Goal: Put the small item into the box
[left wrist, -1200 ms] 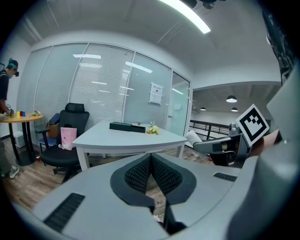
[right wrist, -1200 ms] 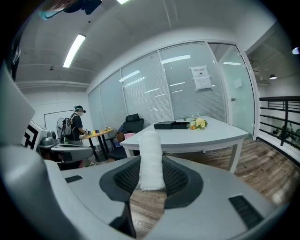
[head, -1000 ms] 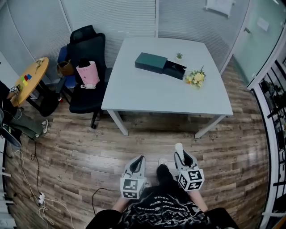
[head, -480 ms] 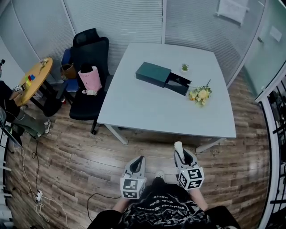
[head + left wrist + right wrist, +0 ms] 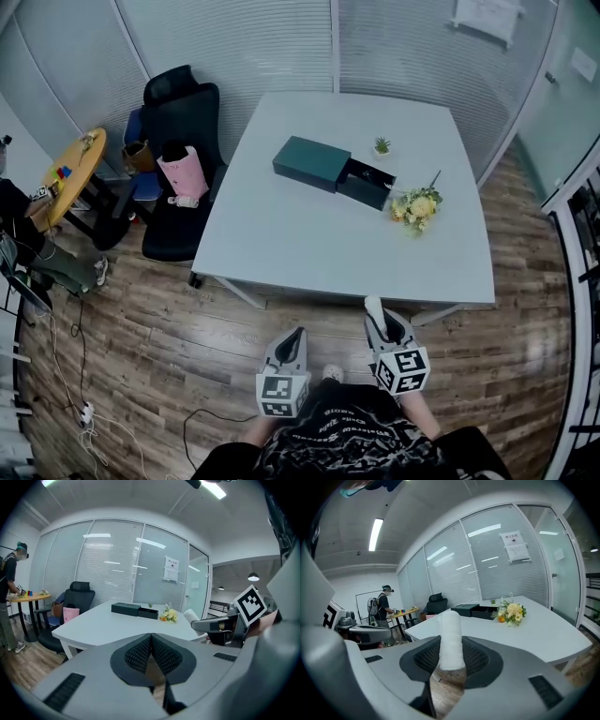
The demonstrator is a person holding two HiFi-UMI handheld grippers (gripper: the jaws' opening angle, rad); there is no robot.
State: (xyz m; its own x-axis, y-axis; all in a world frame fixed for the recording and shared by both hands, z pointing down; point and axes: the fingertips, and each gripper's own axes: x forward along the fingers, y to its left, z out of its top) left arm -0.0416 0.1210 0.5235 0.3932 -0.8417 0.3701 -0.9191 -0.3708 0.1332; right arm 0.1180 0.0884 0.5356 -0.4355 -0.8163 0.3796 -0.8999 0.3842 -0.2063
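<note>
the small item [image 5: 451, 639] is a stubby white cylinder with a rounded top, standing upright, pinched between the pads of the right gripper [image 5: 450, 662], its upper half poking out past the tips. in the head view the box [image 5: 312, 162] lies well apart, toward 11 o'clock from it: a flat dark green sleeve resting on the white table [image 5: 309, 246], its black drawer [image 5: 366, 183] slid open toward 4 o'clock

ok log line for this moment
left gripper: shut, empty | right gripper: shut on white roll | box: drawer open, on table | roll not yet boxed
</note>
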